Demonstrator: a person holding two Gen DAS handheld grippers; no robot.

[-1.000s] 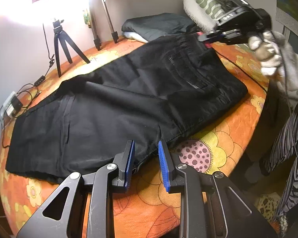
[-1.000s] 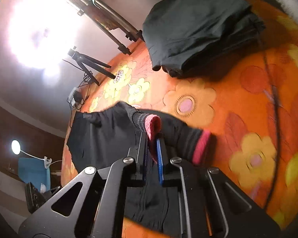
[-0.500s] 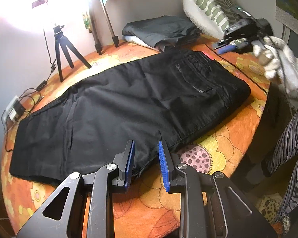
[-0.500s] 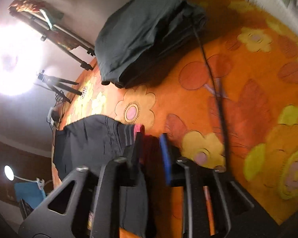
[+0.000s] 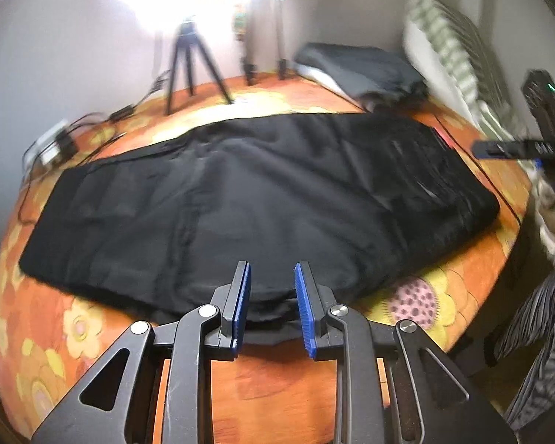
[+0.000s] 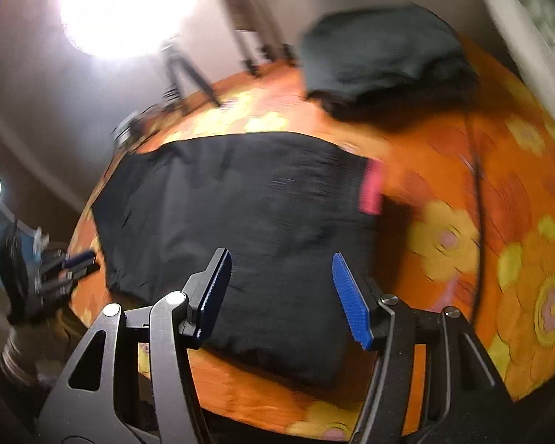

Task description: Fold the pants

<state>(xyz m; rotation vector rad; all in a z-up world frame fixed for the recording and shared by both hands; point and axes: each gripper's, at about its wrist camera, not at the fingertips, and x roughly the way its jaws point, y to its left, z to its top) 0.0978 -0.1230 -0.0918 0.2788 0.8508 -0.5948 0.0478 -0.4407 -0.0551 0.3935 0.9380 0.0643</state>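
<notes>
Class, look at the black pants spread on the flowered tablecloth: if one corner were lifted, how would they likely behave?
The black pants would probably droop, since they lie flat with soft creases. Being thin cloth, they are likely light for their spread. Pushed, they might bunch instead of sliding, perhaps dragging the tablecloth too.

Orange floral table [image 5: 285, 381] bears pants [image 5: 262, 207].
</notes>
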